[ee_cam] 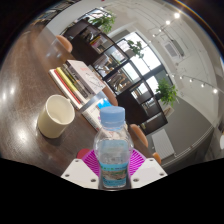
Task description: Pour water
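Note:
A clear plastic water bottle (113, 147) with a pale blue cap and a blue label stands upright between my gripper's (113, 166) two pink-padded fingers (92, 163). Both pads press against its sides, so the gripper is shut on it, and the bottle seems lifted above the dark wooden table (30, 85). A cream paper cup (55, 115) stands open-mouthed on the table, ahead of the fingers and to their left. The bottle's base is hidden behind the gripper body.
A stack of books or magazines (80, 83) lies on the table beyond the cup. Farther off are chairs, dark shelving with potted plants (165, 92) and large windows.

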`<state>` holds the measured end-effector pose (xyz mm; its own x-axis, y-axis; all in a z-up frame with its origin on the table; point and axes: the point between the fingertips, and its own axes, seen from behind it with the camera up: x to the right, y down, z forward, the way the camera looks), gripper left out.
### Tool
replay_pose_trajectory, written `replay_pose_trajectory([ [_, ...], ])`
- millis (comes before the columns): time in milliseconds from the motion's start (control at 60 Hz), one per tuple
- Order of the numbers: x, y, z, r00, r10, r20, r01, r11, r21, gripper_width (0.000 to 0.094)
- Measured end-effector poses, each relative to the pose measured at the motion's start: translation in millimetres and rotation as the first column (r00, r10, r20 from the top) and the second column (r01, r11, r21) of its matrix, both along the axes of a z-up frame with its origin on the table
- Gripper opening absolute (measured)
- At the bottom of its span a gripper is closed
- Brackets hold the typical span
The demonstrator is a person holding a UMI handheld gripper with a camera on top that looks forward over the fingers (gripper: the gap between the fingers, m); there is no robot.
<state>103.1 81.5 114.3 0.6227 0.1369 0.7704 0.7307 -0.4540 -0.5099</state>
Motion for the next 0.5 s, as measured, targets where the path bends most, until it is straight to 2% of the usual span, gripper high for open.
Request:
replay_pose_trajectory([
  [83,-1.0,21.6,7.4,0.977,0.092,0.194,-0.083,0.995,-0.055,0.0314],
  [183,-9.8,40.5,13.5,0.910,0.176,0.375,-0.145,0.983,-0.108,0.0315],
  [317,-21.6,61.8,14.6,0.758,0.291,0.583,-0.224,0.957,-0.186,0.0312],
  [400,-35.6,70.0,17.3,0.643,0.342,0.685,-0.272,0.938,-0.213,0.0313],
  [500,-43.7,79.7,16.0,0.504,0.372,0.780,-0.286,0.924,-0.256,0.0315],
])
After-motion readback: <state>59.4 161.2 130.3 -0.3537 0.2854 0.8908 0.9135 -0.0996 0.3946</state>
